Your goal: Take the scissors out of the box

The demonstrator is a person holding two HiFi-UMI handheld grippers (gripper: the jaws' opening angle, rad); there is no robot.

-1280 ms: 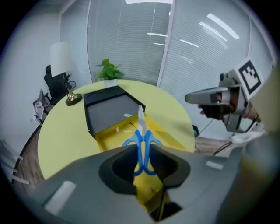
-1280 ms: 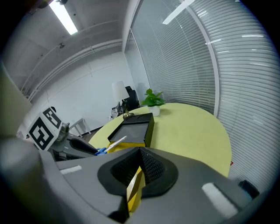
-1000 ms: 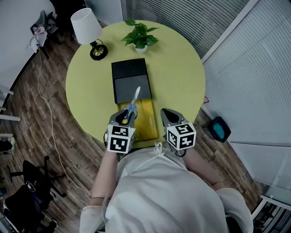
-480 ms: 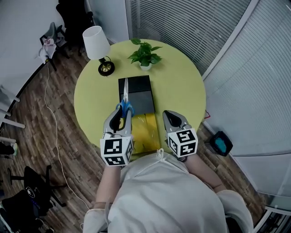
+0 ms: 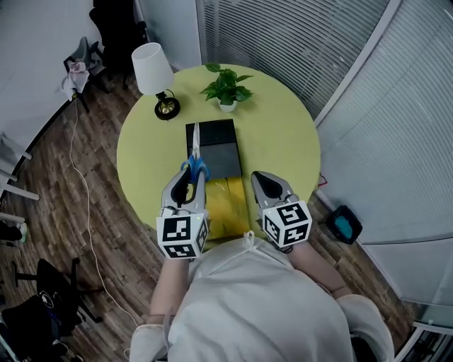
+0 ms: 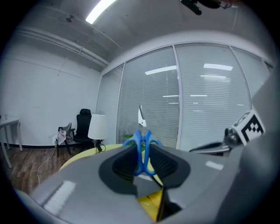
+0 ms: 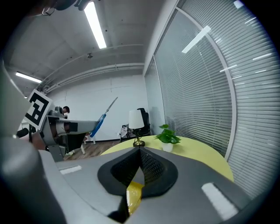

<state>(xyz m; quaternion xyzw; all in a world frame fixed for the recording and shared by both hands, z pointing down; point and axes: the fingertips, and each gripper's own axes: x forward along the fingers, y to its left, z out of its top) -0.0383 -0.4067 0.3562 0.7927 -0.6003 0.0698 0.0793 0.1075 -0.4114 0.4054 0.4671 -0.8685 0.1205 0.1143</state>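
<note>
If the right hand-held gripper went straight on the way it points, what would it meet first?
Probably the lamp: it stands right over the shut tips of the right hand-held gripper. It may touch the table short of it; depth is unclear.

From my feed, a round yellow-green table (image 5: 283, 134) fills the middle of the head view, standing on a wood-plank floor (image 5: 71, 233). At the table's 11 o'clock edge stands a lamp (image 5: 152, 68) with a white shade on a dark, brass-toned base; at 12 o'clock sits a small leafy plant (image 5: 226, 86) in a white pot. Slatted blinds (image 5: 396, 141) run round the room from 12 to 4 o'clock. On the floor at 4 o'clock lies a dark object with a teal face (image 5: 343, 223). A pale cable (image 5: 81, 205) snakes across the floor at 9 o'clock. A black office chair (image 5: 113, 21) stands beyond the lamp, and another dark chair (image 5: 42, 304) sits at 8 o'clock.
</note>
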